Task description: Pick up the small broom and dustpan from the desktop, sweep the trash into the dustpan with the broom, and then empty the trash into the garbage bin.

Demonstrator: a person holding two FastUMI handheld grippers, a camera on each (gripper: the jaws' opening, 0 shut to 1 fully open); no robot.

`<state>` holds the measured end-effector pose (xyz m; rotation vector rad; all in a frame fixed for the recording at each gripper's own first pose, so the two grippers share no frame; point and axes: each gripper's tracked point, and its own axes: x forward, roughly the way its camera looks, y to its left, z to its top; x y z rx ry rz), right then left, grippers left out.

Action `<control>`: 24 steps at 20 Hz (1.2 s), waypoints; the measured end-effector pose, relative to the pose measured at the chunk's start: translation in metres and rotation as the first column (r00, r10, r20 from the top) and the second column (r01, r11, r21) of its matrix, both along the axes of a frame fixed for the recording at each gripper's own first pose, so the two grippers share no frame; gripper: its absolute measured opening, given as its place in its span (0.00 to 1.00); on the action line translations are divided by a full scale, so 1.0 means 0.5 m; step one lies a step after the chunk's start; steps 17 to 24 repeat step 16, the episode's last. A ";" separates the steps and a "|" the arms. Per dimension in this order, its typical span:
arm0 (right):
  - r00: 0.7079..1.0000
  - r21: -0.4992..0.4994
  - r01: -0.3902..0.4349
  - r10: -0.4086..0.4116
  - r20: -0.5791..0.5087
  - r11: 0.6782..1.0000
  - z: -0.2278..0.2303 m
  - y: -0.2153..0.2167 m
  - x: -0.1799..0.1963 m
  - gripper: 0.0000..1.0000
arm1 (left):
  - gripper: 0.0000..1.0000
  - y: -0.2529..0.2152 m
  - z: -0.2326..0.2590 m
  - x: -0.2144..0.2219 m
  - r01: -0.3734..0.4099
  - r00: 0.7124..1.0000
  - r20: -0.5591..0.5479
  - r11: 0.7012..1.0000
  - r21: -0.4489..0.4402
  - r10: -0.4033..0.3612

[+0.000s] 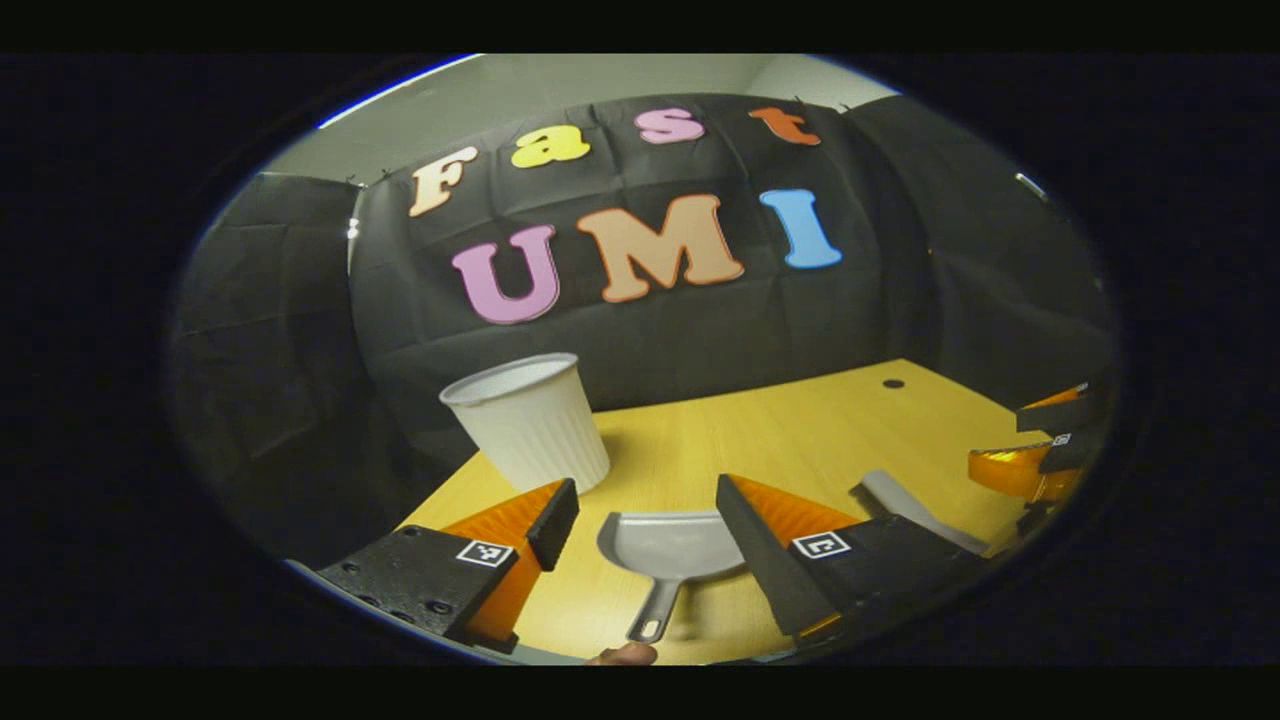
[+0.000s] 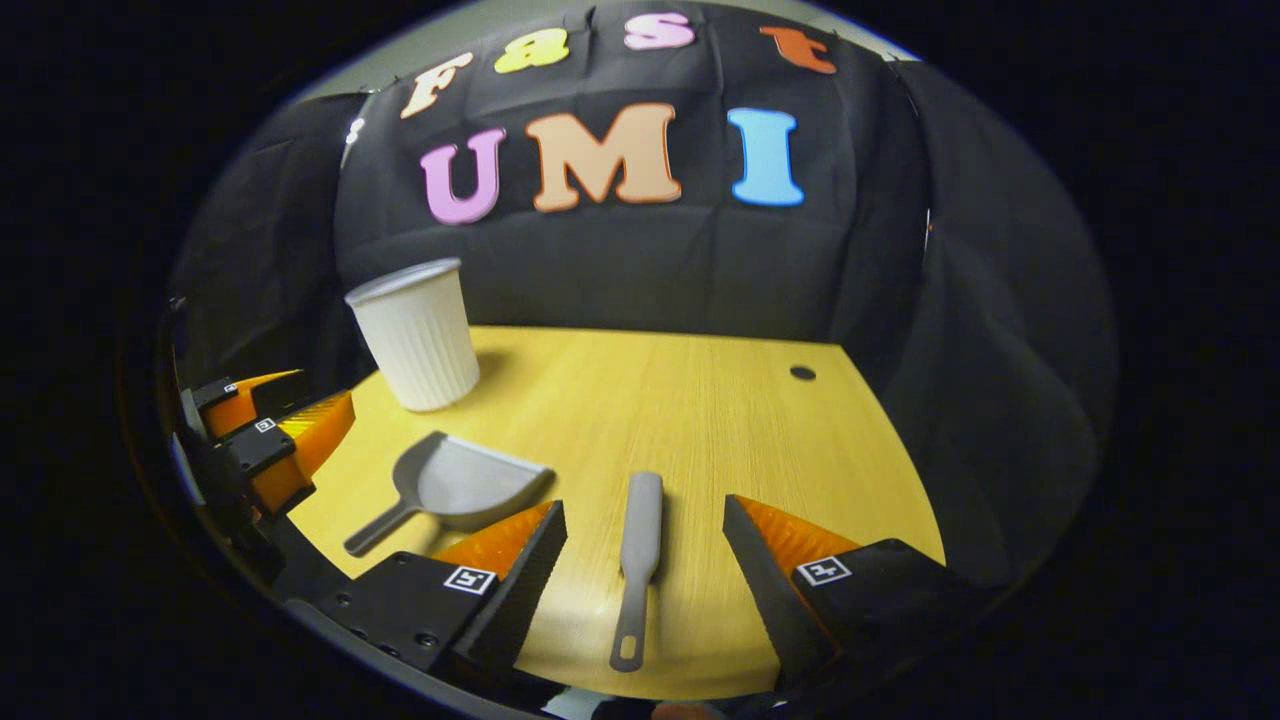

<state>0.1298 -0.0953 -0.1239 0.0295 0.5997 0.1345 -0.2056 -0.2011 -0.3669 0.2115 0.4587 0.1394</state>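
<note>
Both tools are untouched on the pale yellow wooden desktop [image 2: 700, 420], so the step in hand is the pickup. The left gripper [image 1: 647, 520] hangs over the grey plastic dustpan [image 1: 672, 548] with its 2 fingers spread wide and nothing between them; the pan's thin looped handle points back toward the camera, roughly centred in the gap. The right gripper [image 2: 645, 540] is likewise spread and empty, framing the small grey flat-handled broom [image 2: 637, 545], which lies lengthwise between its fingers, just beside the dustpan as seen in the right gripper view. The white ribbed plastic garbage bin [image 2: 415, 335] stands upright near the far left corner of the desktop, well apart from both tools. I can make out no trash on the wood from here. To do this well, each gripper should probably descend straight down and keep its handle midway between the fingers, closing on the narrow handle rather than the wider body. The dustpan handle looks slim and low, so a tilted approach might push it away instead of trapping it.
</note>
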 end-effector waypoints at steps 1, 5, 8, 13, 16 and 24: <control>0.998 -0.013 0.007 -0.006 0.055 1.000 0.048 -0.004 -0.001 0.93 | 0.86 -0.011 0.027 0.011 0.014 0.999 0.042 1.000 -0.023 -0.013; 0.951 -0.034 0.073 -0.059 0.304 0.997 0.210 -0.027 0.008 0.92 | 0.85 -0.056 0.141 0.047 0.122 0.971 0.217 0.989 -0.080 -0.102; 0.914 0.011 0.101 -0.097 0.395 0.995 0.295 -0.015 0.006 0.92 | 0.85 -0.074 0.181 0.049 0.161 0.946 0.296 0.984 -0.072 -0.132; 0.864 0.024 0.138 -0.132 0.486 0.990 0.377 0.006 0.036 0.91 | 0.85 -0.049 0.211 0.051 0.191 0.918 0.371 0.975 -0.110 -0.138; 0.866 0.019 0.144 -0.135 0.481 0.989 0.375 0.014 0.038 0.91 | 0.85 -0.035 0.218 0.056 0.195 0.916 0.376 0.974 -0.113 -0.139; 0.866 0.019 0.144 -0.135 0.481 0.989 0.375 0.014 0.038 0.91 | 0.85 -0.035 0.218 0.056 0.195 0.916 0.376 0.974 -0.113 -0.139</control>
